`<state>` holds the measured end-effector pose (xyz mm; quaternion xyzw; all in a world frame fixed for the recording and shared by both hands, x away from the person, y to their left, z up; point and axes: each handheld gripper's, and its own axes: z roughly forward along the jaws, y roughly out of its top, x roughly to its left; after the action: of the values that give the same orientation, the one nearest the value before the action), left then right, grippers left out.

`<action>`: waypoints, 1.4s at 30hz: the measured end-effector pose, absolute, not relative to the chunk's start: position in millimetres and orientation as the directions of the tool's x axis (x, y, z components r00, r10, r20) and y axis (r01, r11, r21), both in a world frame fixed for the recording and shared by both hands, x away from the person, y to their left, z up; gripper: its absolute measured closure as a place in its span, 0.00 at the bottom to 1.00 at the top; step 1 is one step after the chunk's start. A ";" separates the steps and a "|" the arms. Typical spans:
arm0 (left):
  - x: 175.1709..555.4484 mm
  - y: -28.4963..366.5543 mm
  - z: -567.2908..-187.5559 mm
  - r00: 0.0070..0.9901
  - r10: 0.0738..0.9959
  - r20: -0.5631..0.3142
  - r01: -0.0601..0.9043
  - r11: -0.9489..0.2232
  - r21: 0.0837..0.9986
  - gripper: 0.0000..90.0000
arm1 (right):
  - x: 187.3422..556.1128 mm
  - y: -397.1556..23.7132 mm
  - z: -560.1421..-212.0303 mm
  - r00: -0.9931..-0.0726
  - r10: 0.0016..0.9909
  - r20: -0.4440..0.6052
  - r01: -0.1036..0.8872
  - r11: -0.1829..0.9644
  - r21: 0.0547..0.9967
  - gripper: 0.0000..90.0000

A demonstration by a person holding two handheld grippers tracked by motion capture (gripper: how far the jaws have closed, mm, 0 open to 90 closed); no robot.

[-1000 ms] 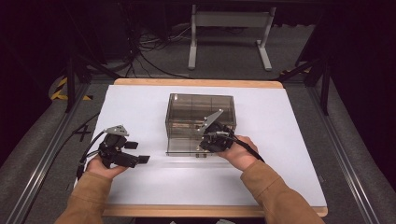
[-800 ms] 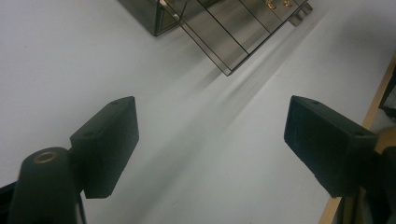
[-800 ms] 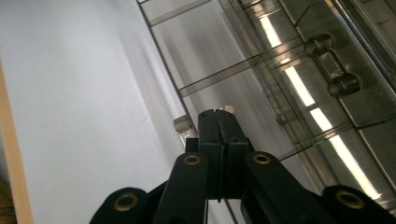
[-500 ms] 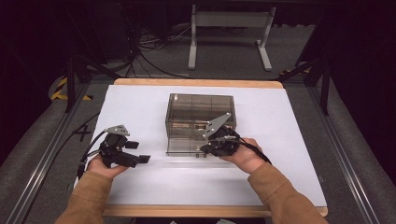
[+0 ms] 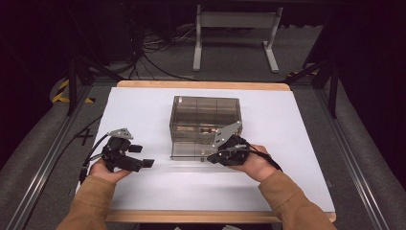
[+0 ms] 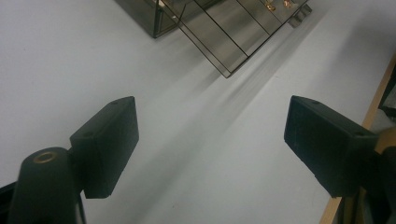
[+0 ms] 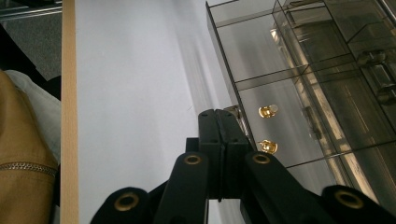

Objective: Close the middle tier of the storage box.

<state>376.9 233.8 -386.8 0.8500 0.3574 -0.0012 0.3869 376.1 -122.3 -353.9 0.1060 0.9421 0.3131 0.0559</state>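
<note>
A smoked, see-through box (image 5: 205,125) with several compartments stands mid-table. Two small brass pieces (image 7: 267,111) lie in one of its compartments. My right gripper (image 5: 213,157) sits at the box's near right corner, and its jaws are shut flat against each other (image 7: 218,114) with nothing visible between them. A small metal tab (image 7: 233,110) on the box's edge lies right beside the tips. My left gripper (image 5: 142,155) rests left of the box, open. Its two black jaws stand wide apart (image 6: 210,135) over bare white table, and the box's corner (image 6: 224,70) is some way ahead.
The white table top (image 5: 297,143) has a wooden rim (image 5: 201,85) at the back and front. Cables (image 5: 91,153) trail from the left gripper off the left edge. A tan sleeve (image 7: 23,154) lies near the front edge. Dark floor and a metal stand (image 5: 234,38) lie beyond.
My right hand has drifted a little to the right and toward the table's front along the box's near side. The left hand has not moved.
</note>
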 end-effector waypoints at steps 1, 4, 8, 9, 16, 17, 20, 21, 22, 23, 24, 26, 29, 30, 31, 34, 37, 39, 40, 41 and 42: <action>376.9 233.7 -386.8 0.744 0.607 -0.279 0.609 -0.445 0.657 0.20 | 375.3 -122.6 -354.5 -0.972 0.234 -0.037 0.165 0.780 0.603 1.00; 377.1 233.4 -386.7 0.744 0.607 -0.278 0.609 -0.446 0.656 0.20 | 373.4 -123.0 -356.7 -0.973 0.229 -0.041 0.159 0.783 0.602 1.00; 377.4 232.4 -386.6 0.746 0.606 -0.276 0.606 -0.449 0.656 0.20 | 371.8 -123.4 -359.2 -0.974 0.224 -0.045 0.153 0.786 0.599 1.00; 377.6 232.1 -386.8 0.748 0.604 -0.277 0.606 -0.449 0.656 0.20 | 370.7 -124.0 -362.0 -0.974 0.223 -0.042 0.154 0.785 0.600 1.00; 378.1 230.9 -387.1 0.750 0.601 -0.276 0.605 -0.453 0.655 0.20 | 367.9 -124.5 -376.3 -0.977 0.209 -0.043 0.145 0.799 0.583 1.00; 377.8 231.0 -386.9 0.750 0.601 -0.277 0.605 -0.452 0.656 0.20 | 368.1 -124.5 -378.5 -0.978 0.206 -0.041 0.144 0.802 0.580 1.00; 377.9 231.9 -386.4 0.747 0.604 -0.277 0.606 -0.448 0.657 0.20 | 367.6 -124.1 -382.4 -0.979 0.199 -0.042 0.138 0.803 0.579 1.00; 377.7 231.8 -386.5 0.746 0.606 -0.275 0.606 -0.448 0.657 0.20 | 367.4 -123.9 -383.0 -0.980 0.197 -0.041 0.137 0.804 0.578 1.00; 377.7 231.6 -386.6 0.747 0.604 -0.278 0.606 -0.448 0.657 0.20 | 367.2 -123.6 -383.9 -0.980 0.194 -0.046 0.132 0.805 0.578 1.00; 377.6 231.3 -386.5 0.748 0.604 -0.277 0.606 -0.449 0.657 0.20 | 367.4 -123.4 -384.4 -0.981 0.189 -0.049 0.127 0.808 0.575 1.00; 377.6 231.3 -386.5 0.748 0.604 -0.277 0.606 -0.449 0.657 0.20 | 367.4 -123.4 -384.4 -0.981 0.189 -0.049 0.127 0.808 0.575 1.00; 377.7 230.9 -386.6 0.750 0.601 -0.275 0.603 -0.452 0.657 0.20 | 367.0 -122.6 -386.4 -0.981 0.185 -0.056 0.120 0.812 0.572 1.00; 377.8 230.9 -386.8 0.750 0.601 -0.275 0.604 -0.453 0.656 0.20 | 367.1 -121.7 -390.1 -0.982 0.182 -0.053 0.120 0.814 0.568 1.00; 377.8 231.0 -386.7 0.750 0.602 -0.276 0.604 -0.452 0.656 0.20 | 367.7 -121.4 -392.3 -0.982 0.181 -0.057 0.118 0.819 0.561 1.00; 377.9 231.1 -386.7 0.750 0.601 -0.277 0.604 -0.452 0.657 0.20 | 367.7 -121.4 -392.3 -0.982 0.181 -0.057 0.118 0.819 0.561 1.00; 377.8 231.0 -386.9 0.749 0.601 -0.278 0.605 -0.451 0.656 0.20 | 368.9 -121.1 -395.1 -0.981 0.185 -0.060 0.121 0.822 0.557 1.00; 377.7 231.0 -386.8 0.749 0.601 -0.278 0.605 -0.451 0.656 0.20 | 370.1 -120.7 -397.4 -0.981 0.184 -0.058 0.122 0.825 0.552 1.00; 377.5 231.2 -386.6 0.748 0.603 -0.279 0.606 -0.449 0.657 0.20 | 371.0 -120.4 -398.9 -0.980 0.187 -0.063 0.123 0.828 0.546 1.00; 377.4 231.2 -386.5 0.747 0.603 -0.278 0.606 -0.448 0.657 0.20 | 371.2 -120.2 -399.6 -0.980 0.189 -0.063 0.124 0.827 0.548 1.00; 377.3 231.2 -386.5 0.748 0.603 -0.278 0.606 -0.449 0.657 0.20 | 371.7 -120.1 -400.2 -0.980 0.185 -0.066 0.120 0.829 0.546 1.00; 377.3 231.2 -386.5 0.748 0.603 -0.278 0.606 -0.449 0.657 0.20 | 371.9 -119.5 -401.2 -0.980 0.185 -0.073 0.116 0.831 0.544 1.00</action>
<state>377.3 231.2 -386.5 0.8512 0.3551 -0.0018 0.3864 371.9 -119.5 -401.2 0.0789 0.9549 0.2796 0.0615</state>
